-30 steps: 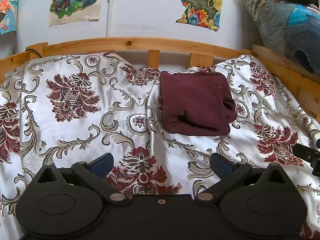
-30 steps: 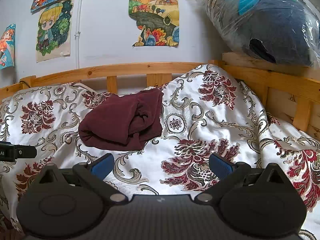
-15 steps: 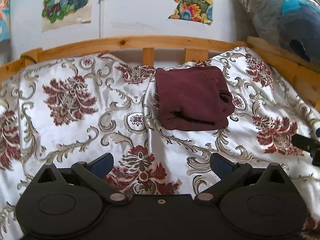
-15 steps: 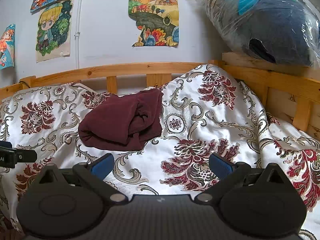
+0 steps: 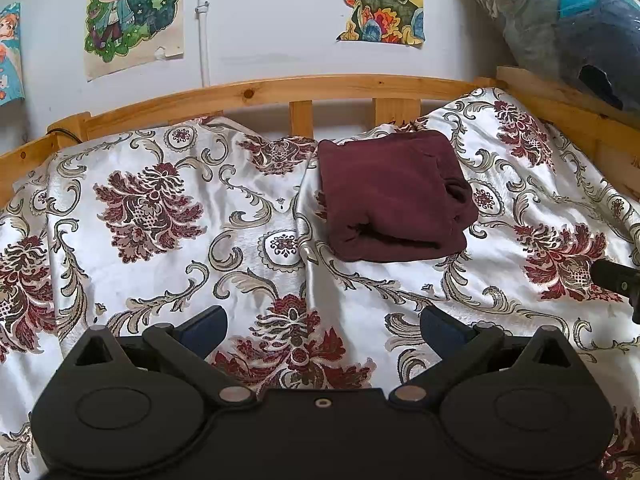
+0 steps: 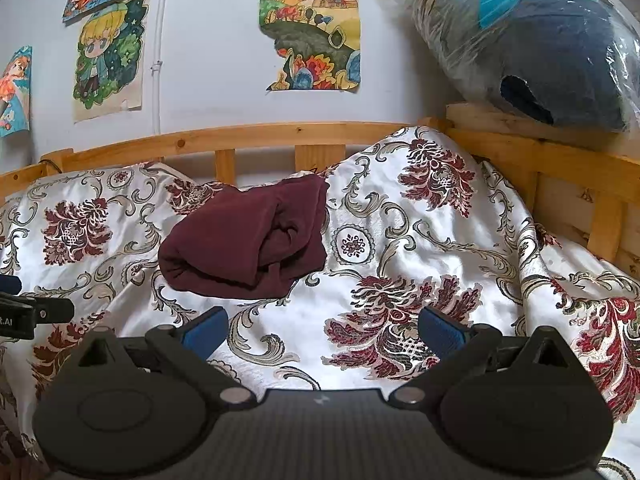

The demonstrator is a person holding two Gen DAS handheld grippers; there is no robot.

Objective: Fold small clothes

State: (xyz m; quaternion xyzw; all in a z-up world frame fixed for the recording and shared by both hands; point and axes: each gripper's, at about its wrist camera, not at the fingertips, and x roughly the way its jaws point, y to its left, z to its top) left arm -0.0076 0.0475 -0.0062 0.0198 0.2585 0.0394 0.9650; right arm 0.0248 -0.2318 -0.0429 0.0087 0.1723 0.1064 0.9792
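Note:
A dark maroon garment [image 5: 394,196] lies folded into a thick bundle on the floral bedspread, near the wooden headboard; it also shows in the right wrist view [image 6: 248,240]. My left gripper [image 5: 322,326] is open and empty, held well short of the garment, over the bedspread. My right gripper [image 6: 322,328] is open and empty, to the right of the garment and nearer to me. The tip of the right gripper shows at the right edge of the left wrist view [image 5: 616,276]. The left gripper shows at the left edge of the right wrist view [image 6: 28,312].
The white and maroon floral bedspread [image 5: 160,240] covers the bed and is wrinkled. A wooden bed rail [image 5: 280,92] runs along the back and right side [image 6: 560,160]. A plastic-wrapped dark bundle [image 6: 540,40] sits on the right rail. Posters hang on the white wall [image 6: 308,32].
The left gripper has tilted up and pulled back a little, so the garment sits lower in its view. The right gripper has hardly moved. Both stay open.

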